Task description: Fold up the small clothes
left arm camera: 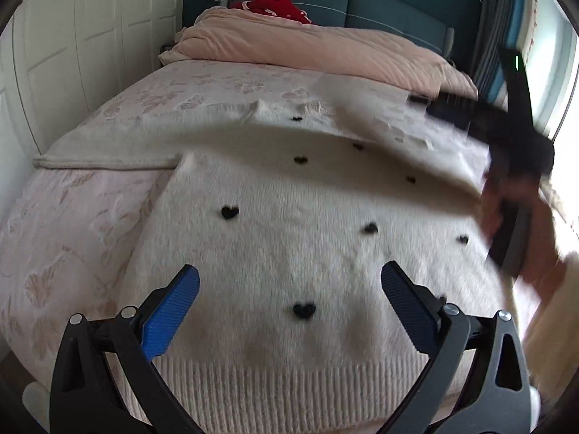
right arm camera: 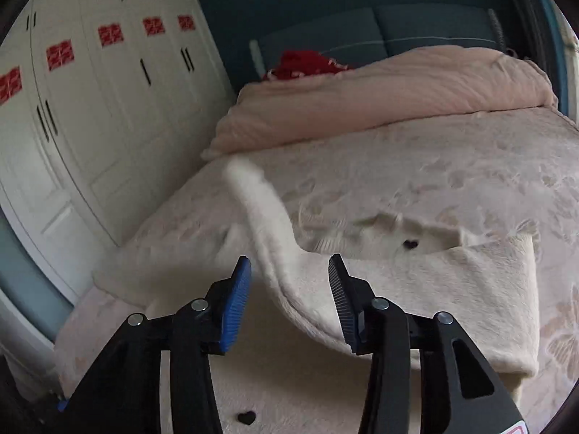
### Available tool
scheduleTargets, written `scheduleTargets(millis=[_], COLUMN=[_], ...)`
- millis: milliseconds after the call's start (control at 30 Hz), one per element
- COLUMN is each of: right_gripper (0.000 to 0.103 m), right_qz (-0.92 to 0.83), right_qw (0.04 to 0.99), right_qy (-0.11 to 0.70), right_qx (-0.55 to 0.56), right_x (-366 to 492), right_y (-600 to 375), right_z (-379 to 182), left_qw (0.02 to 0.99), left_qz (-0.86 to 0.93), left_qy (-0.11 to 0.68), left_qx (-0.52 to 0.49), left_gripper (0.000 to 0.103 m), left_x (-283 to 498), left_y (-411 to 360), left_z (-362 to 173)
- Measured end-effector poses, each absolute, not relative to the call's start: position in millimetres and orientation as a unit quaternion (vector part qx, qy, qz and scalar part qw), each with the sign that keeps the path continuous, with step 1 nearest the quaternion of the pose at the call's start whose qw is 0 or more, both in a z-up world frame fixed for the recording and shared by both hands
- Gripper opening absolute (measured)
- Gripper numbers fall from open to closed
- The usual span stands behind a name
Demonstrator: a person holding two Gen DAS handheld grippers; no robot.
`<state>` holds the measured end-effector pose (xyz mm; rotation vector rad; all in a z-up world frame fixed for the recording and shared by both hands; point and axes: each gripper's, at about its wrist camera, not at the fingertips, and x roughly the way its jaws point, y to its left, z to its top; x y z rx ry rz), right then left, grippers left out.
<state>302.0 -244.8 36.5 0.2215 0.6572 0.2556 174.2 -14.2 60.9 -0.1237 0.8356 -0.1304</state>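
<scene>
A white fuzzy sweater (left arm camera: 289, 238) with small black hearts lies flat on the bed, its ribbed hem nearest me. My left gripper (left arm camera: 289, 282) is open and empty, hovering just above the sweater's lower part. My right gripper (right arm camera: 289, 278) is open; a sleeve (right arm camera: 275, 238) of the sweater hangs blurred in the air between and beyond its fingers, falling across the sweater body. In the left wrist view the right gripper (left arm camera: 506, 166) shows blurred at the right edge, above the sweater, with the sleeve (left arm camera: 362, 108) stretching leftward from it.
The bed has a pink patterned cover (left arm camera: 72, 238). A folded pink duvet (left arm camera: 307, 47) and a red garment (left arm camera: 278, 5) lie at the head. White wardrobe doors (right arm camera: 90, 108) stand to the left. A window (left arm camera: 553, 72) is at the right.
</scene>
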Motion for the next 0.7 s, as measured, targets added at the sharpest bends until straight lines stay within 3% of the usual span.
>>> scheduleTargets(millis=[133,233,467,500,567,600,633,700], right_gripper=[0.047,0.056,0.057,0.058,0.06,0.06,0.061,0.061], right_qz=[0.061,0.02,-0.002,0.0,-0.003,-0.009,-0.01,-0.014], right_qw=[0.926,0.906,0.864,0.861,0.853,0.849,0.845,0.843], right_qy=[0.352,0.383,0.398,0.394,0.385,0.379,0.368,0.346], right_qx=[0.123,0.181,0.308,0.322,0.353,0.369,0.388,0.411], right_x=[264.4,238.1,231.8,236.9,249.3,254.4,259.1,266.5], right_y=[-271.2,-316.0,-380.1,-382.7,-394.2,-396.9,-400.1,-405.1], right_z=[13.9,-3.2,-39.5,-41.9,-53.6,-57.7,-60.0,-58.4], left_qw=[0.896,0.881,0.849,0.841,0.833,0.835,0.84,0.842], left_qz=[-0.106,-0.123,-0.109,-0.1,-0.096,-0.086,-0.081,-0.105], left_qy=[0.417,0.427,0.481,0.489,0.493,0.488,0.481,0.469], left_qx=[-0.114,-0.16,-0.191,-0.208,-0.233,-0.238,-0.236,-0.244], left_gripper=[0.098,0.098,0.097,0.093,0.082,0.067,0.043,0.009], left_x=[227.0,287.8,395.2,404.9,416.6,421.3,423.9,433.3], left_y=[-5.0,-6.5,-41.7,-42.2,-41.2,-40.6,-40.8,-40.7], left_z=[69.5,61.6,3.0,-8.2,-18.2,-19.8,-19.1,-13.9])
